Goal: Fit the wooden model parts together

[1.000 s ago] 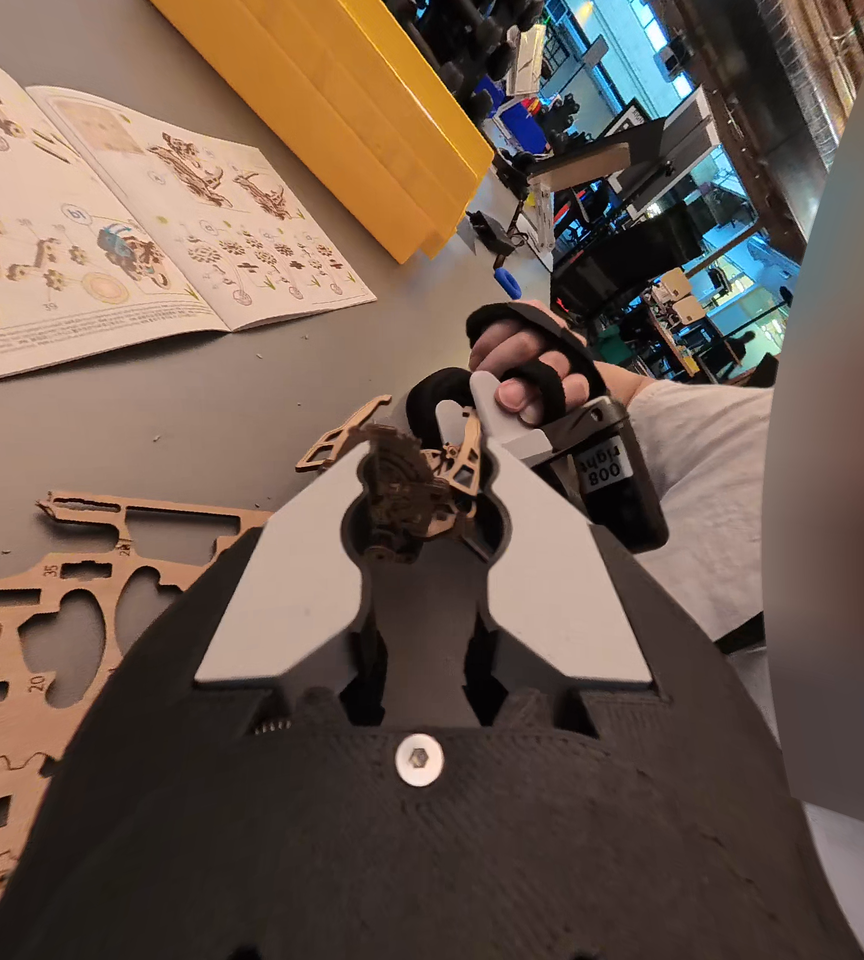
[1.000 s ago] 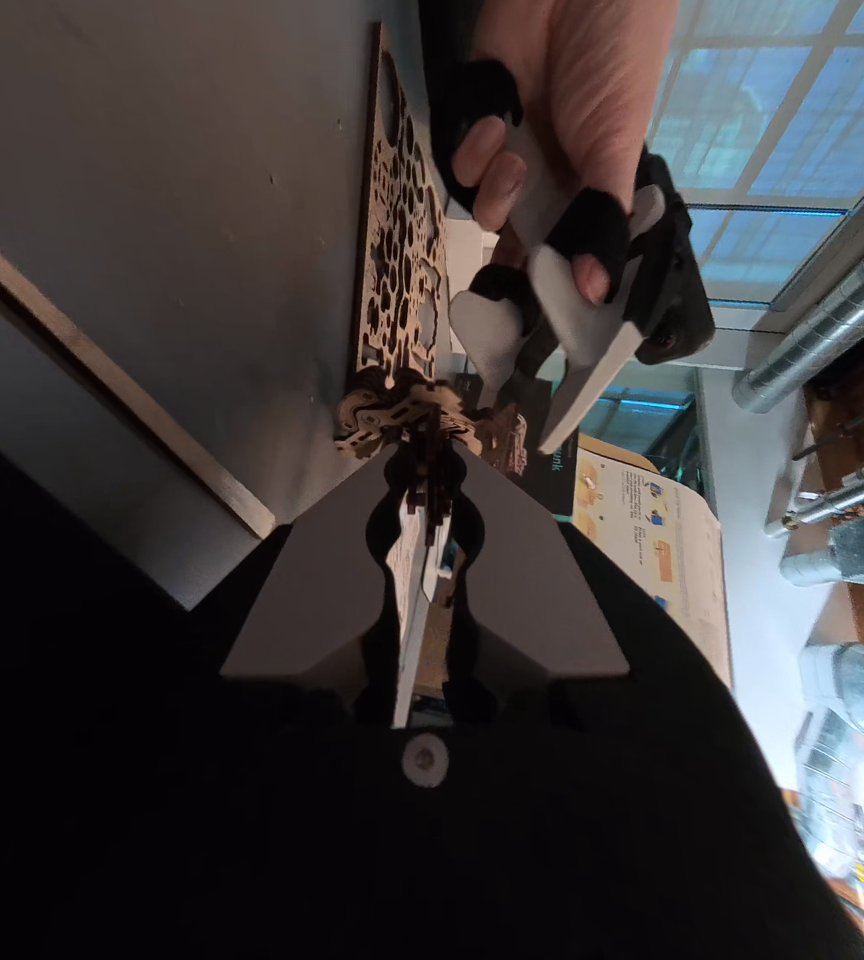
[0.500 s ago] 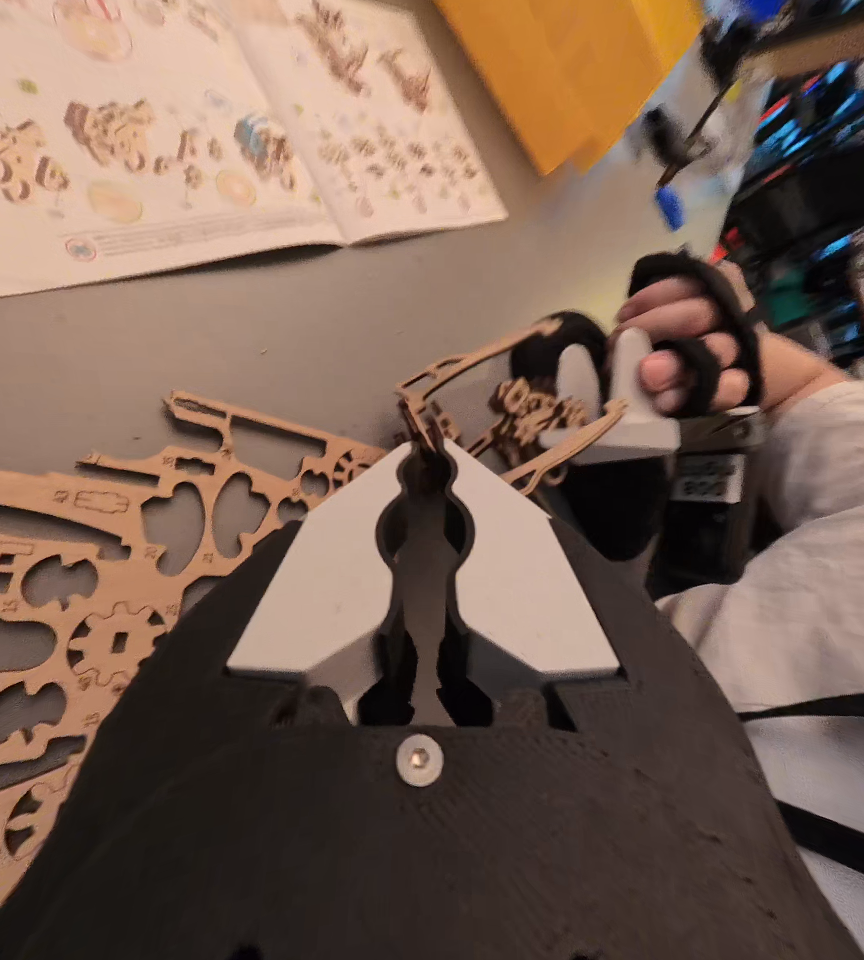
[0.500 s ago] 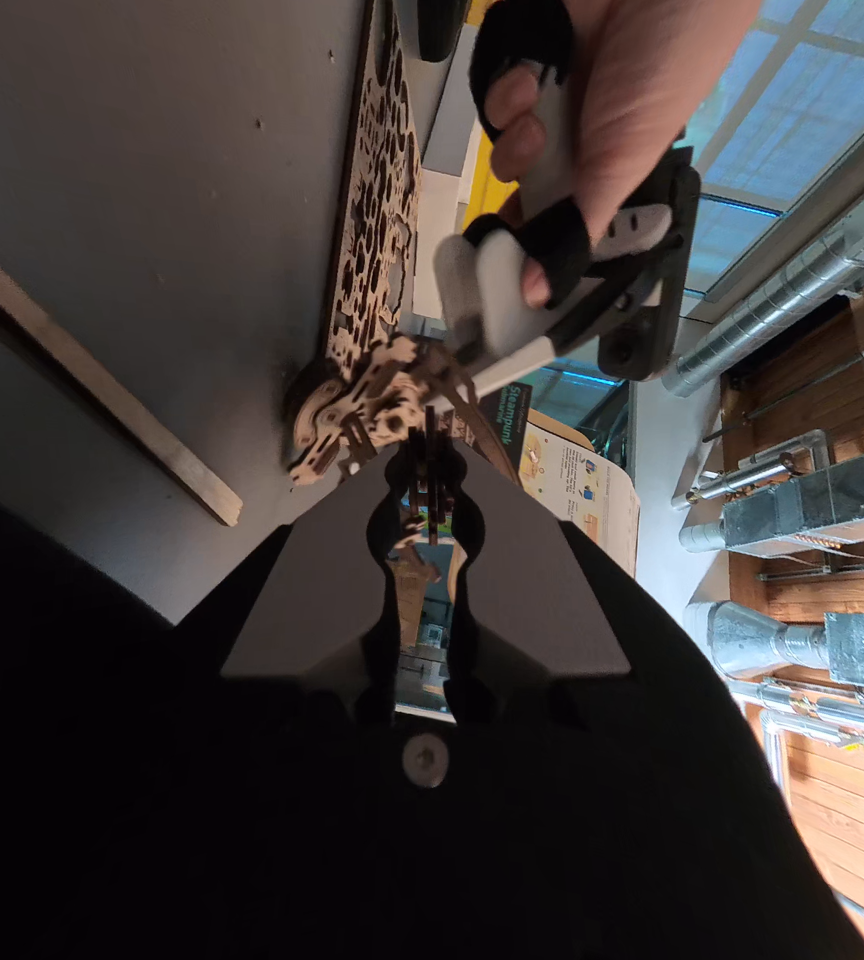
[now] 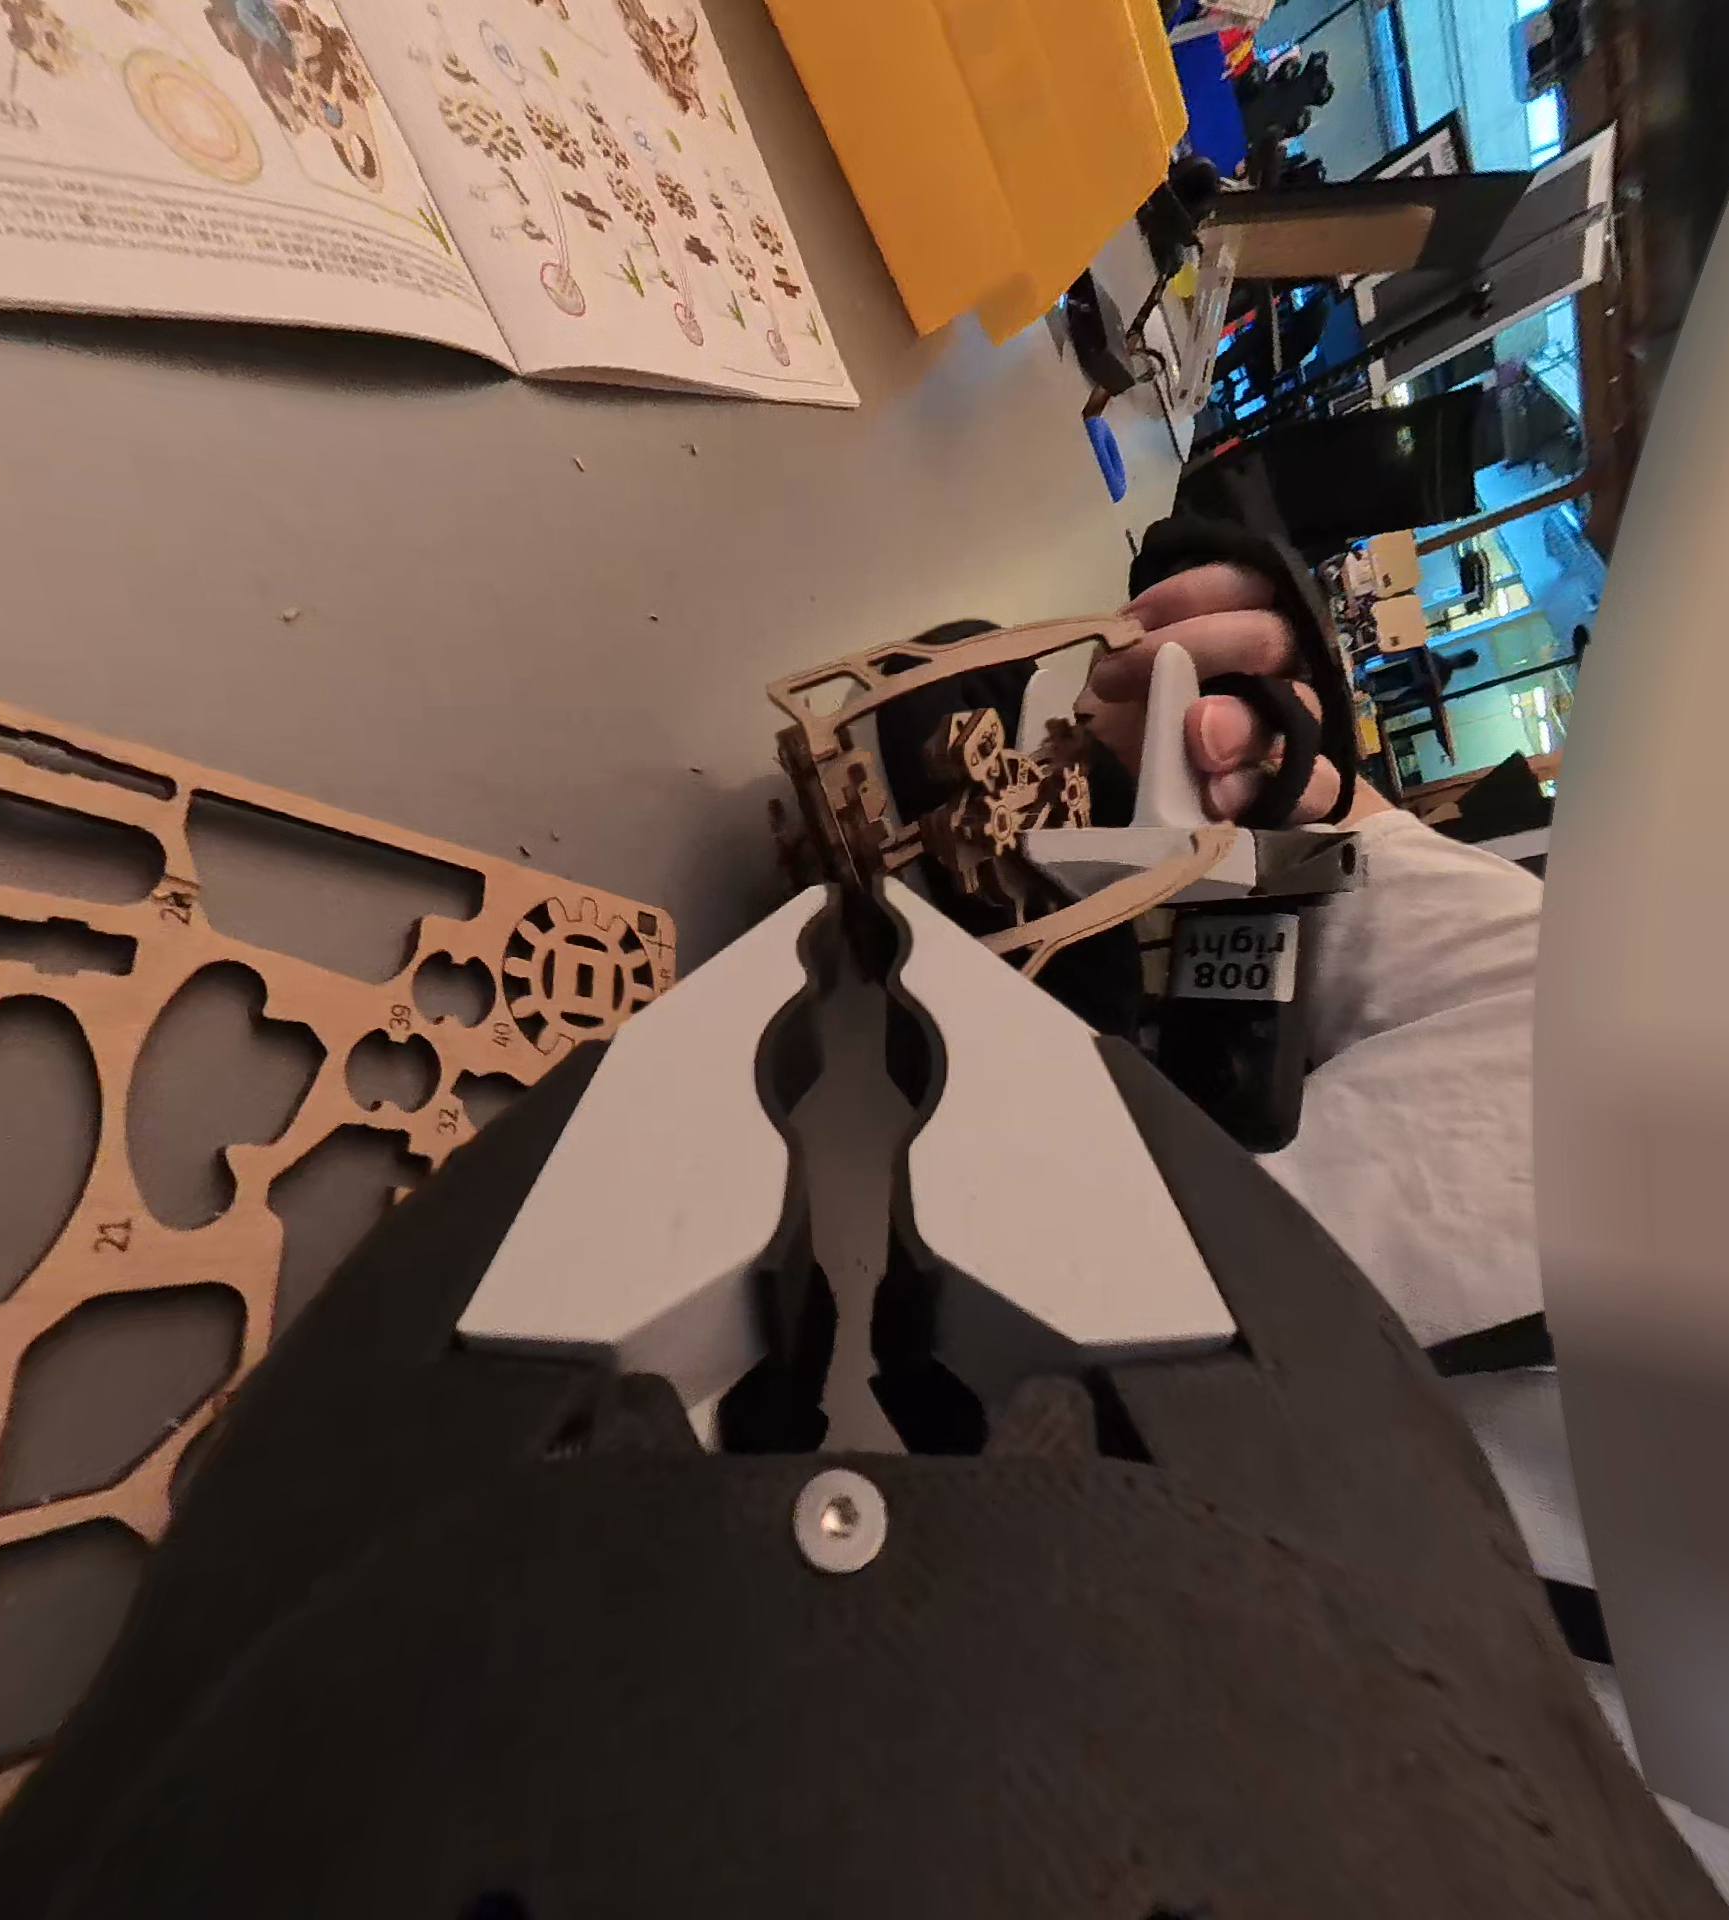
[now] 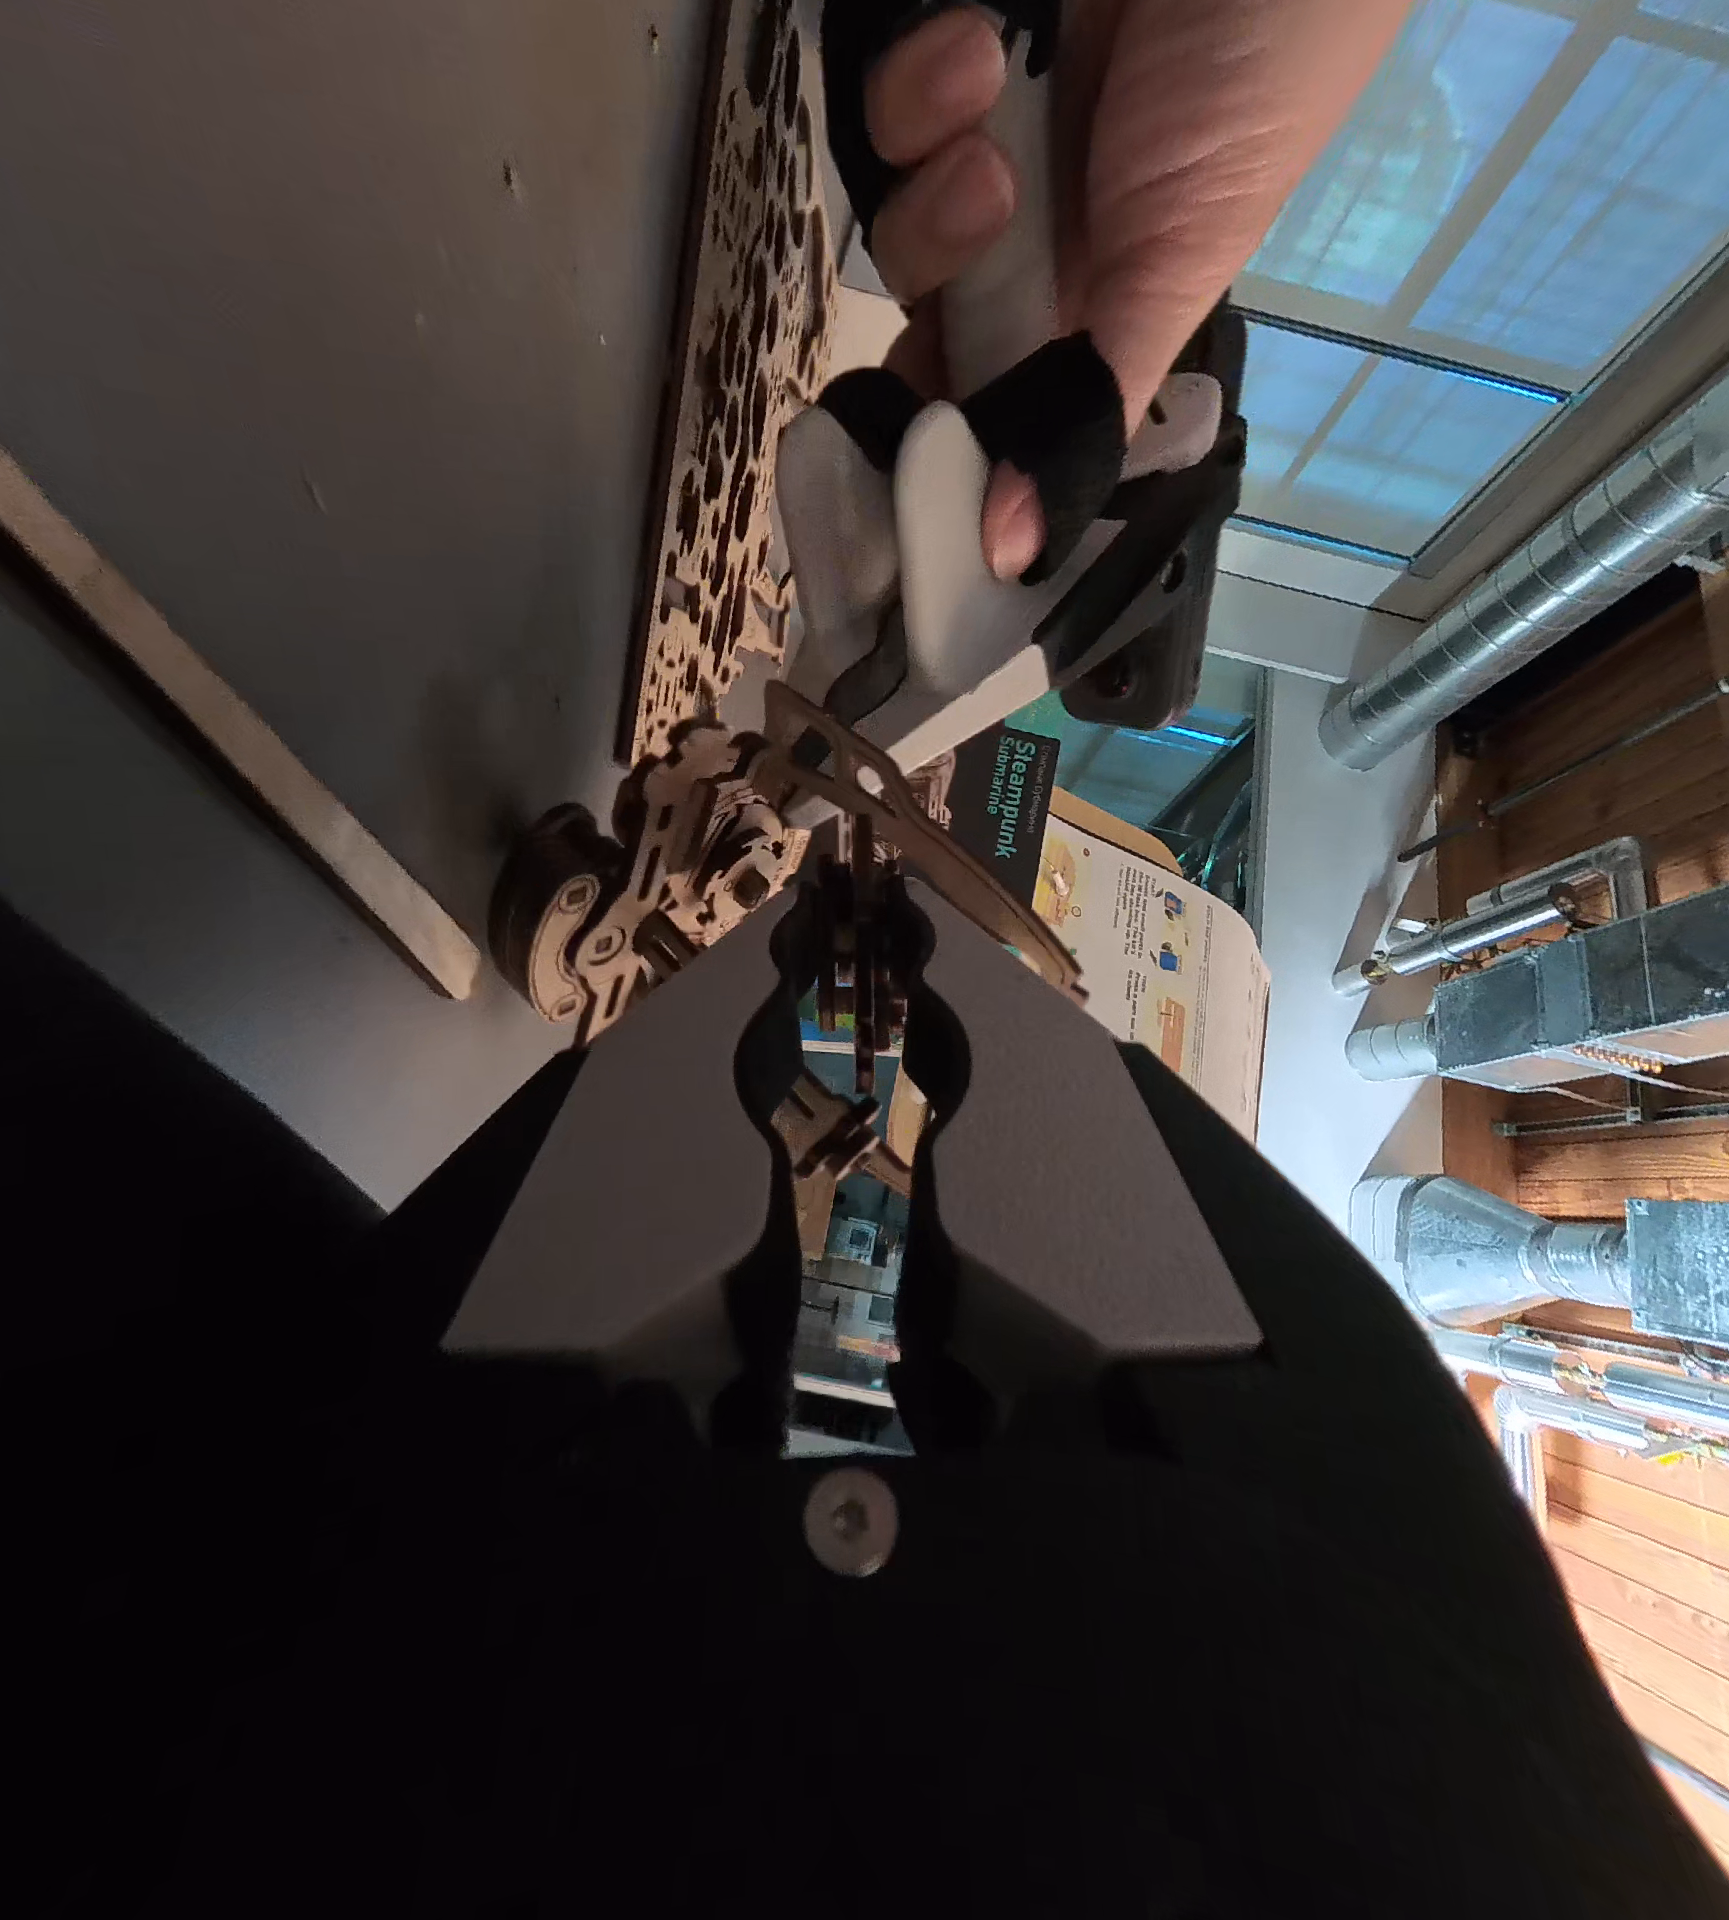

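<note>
On the grey tabletop (image 5: 444, 582) lie, from large to small, an open paper instruction booklet with coloured drawings (image 5: 340, 177) at the far edge, a yellow plastic bin (image 5: 985, 145) beside it, and a flat light-brown plywood sheet with many cut-out holes (image 5: 195, 1049) near my left side. Above the tabletop I hold the small brown wooden model with little gears and a thin curved frame (image 5: 953, 790) between both tools. My left gripper (image 5: 855, 914) has its jaws closed on the dark end of the model's frame. My right gripper (image 6: 855, 935) has its jaws closed on a stack of small gear parts of the same model. In the left wrist view my right hand (image 5: 1224, 686) squeezes the white trigger. A printed cardboard box (image 6: 1140, 914) stands behind the model in the right wrist view.
</note>
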A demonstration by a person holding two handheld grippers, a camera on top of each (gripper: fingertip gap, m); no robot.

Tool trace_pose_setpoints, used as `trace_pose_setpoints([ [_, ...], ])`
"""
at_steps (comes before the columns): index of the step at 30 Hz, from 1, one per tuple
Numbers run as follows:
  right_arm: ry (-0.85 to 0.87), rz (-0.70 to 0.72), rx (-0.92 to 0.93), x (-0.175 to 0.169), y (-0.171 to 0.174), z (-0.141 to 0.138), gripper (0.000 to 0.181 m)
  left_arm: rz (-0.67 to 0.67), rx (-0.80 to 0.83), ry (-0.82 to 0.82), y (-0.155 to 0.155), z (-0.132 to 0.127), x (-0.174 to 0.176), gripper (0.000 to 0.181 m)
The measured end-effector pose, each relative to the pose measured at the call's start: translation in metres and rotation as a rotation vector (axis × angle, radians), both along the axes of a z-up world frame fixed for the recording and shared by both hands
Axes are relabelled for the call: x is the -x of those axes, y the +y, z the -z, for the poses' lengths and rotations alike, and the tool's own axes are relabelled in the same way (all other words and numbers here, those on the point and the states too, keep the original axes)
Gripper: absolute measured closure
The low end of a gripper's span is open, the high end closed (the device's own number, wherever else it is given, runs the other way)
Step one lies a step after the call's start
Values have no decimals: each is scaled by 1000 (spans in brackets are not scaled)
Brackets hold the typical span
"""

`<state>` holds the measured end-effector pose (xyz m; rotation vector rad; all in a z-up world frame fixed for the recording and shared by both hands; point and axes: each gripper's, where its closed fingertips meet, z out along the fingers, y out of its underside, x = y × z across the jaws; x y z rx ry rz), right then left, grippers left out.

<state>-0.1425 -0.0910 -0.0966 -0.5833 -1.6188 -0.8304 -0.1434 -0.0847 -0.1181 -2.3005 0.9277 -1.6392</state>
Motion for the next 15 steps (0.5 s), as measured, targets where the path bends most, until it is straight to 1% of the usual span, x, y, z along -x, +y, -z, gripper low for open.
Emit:
trace_pose_setpoints([
  [4, 12, 20, 27, -8, 7, -2, 170, -33, -30, -22, 11, -10, -5, 180],
  [7, 22, 25, -1, -16, 10, -6, 170, -9, -61, 5, 15, -14, -10, 180],
  [9, 11, 17, -23, -19, 11, -8, 170, 40, -9, 25, 13, -8, -14, 180],
  [11, -1, 4, -45, -21, 13, -13, 170, 50, 88, -14, 14, -7, -20, 180],
  [13, 2, 10, 4, -22, 19, -12, 170, 52, 139, -38, 16, -3, -24, 180],
  [15, 87, 71, 83, -26, 28, -16, 170, 46, 149, -61, 17, -3, -27, 179],
])
